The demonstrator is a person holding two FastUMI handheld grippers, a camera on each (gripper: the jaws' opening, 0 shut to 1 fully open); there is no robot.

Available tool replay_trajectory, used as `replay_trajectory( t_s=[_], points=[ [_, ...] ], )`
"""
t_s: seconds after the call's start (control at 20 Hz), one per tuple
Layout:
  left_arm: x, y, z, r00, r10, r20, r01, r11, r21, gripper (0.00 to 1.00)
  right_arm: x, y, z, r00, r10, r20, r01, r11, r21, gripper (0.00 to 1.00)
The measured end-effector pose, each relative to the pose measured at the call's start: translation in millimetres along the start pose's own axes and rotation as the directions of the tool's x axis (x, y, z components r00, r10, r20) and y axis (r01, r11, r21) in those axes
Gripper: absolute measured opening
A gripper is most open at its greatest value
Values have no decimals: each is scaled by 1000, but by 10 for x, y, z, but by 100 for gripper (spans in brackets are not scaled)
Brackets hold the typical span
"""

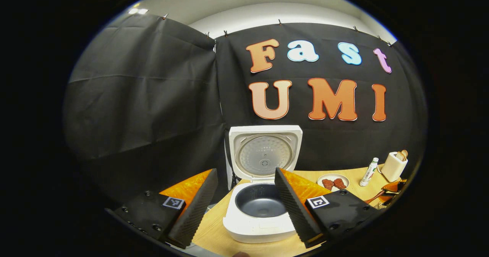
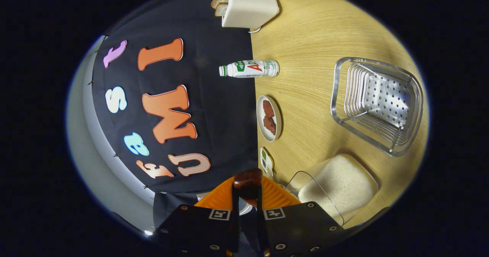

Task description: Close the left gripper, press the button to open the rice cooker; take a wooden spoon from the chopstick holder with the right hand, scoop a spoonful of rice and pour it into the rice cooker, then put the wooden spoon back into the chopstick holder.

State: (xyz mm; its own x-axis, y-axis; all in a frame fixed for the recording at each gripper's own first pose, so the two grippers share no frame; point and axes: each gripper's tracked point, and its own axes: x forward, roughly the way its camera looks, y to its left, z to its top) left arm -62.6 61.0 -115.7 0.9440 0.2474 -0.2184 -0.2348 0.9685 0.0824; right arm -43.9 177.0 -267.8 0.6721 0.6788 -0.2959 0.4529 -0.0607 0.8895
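Note:
The white rice cooker (image 1: 259, 226) stands with its lid (image 1: 264, 154) up and its dark inner pot (image 1: 259, 200) bare. My left gripper (image 1: 245, 171) hovers in front of it, open, with nothing between its wide-set fingers. In the right gripper view, turned on its side, my right gripper (image 2: 247, 190) is shut on a brown wooden spoon (image 2: 247, 180). A clear tub of white rice (image 2: 338, 184) lies just to its right, and the perforated metal chopstick holder (image 2: 378, 104) sits beyond that. At the far right of the left gripper view is the right gripper (image 1: 391, 187) with the spoon (image 1: 372, 199).
On the wooden table (image 2: 309, 39) along the cloth wall stand a plate of brown meat pieces (image 2: 269, 117), a white bottle (image 2: 248, 68) and a cream toaster with bread (image 2: 248, 8). A small packet (image 2: 266, 160) lies near the plate.

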Motion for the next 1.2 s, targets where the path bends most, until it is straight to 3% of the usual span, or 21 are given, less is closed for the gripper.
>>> replay_trajectory(
  t_s=[0.4,0.7,0.8,0.85,0.9,1.1,1.15,1.2],
  points=[
    [-91,97,52,999,39,26,-39,999,2,98,174,705,-197,993,117,-33,-115,993,36,17],
    [-187,461,-38,994,111,18,-110,994,-22,99,573,1105,-688,981,160,-108,-160,987,10,17],
    [-218,602,-78,991,136,12,-135,990,-30,98,723,1179,-924,977,158,-142,-161,987,-8,17],
    [-238,660,-89,989,145,10,-144,989,-35,99,799,1211,-1041,975,153,-159,-158,987,-21,12],
    [-232,709,-94,988,153,8,-153,988,-37,98,873,1236,-1154,974,146,-172,-155,987,-41,17],
    [-313,950,-165,983,185,-2,-185,981,-55,98,1204,1264,-1602,969,108,-222,-135,984,-112,17],
    [-334,1018,-184,981,193,-3,-193,979,-61,98,1277,1265,-1699,970,99,-224,-129,984,-125,12],
    [-354,1085,-212,980,201,-5,-201,978,-64,100,1354,1267,-1778,971,86,-224,-125,979,-164,17]
  ],
)
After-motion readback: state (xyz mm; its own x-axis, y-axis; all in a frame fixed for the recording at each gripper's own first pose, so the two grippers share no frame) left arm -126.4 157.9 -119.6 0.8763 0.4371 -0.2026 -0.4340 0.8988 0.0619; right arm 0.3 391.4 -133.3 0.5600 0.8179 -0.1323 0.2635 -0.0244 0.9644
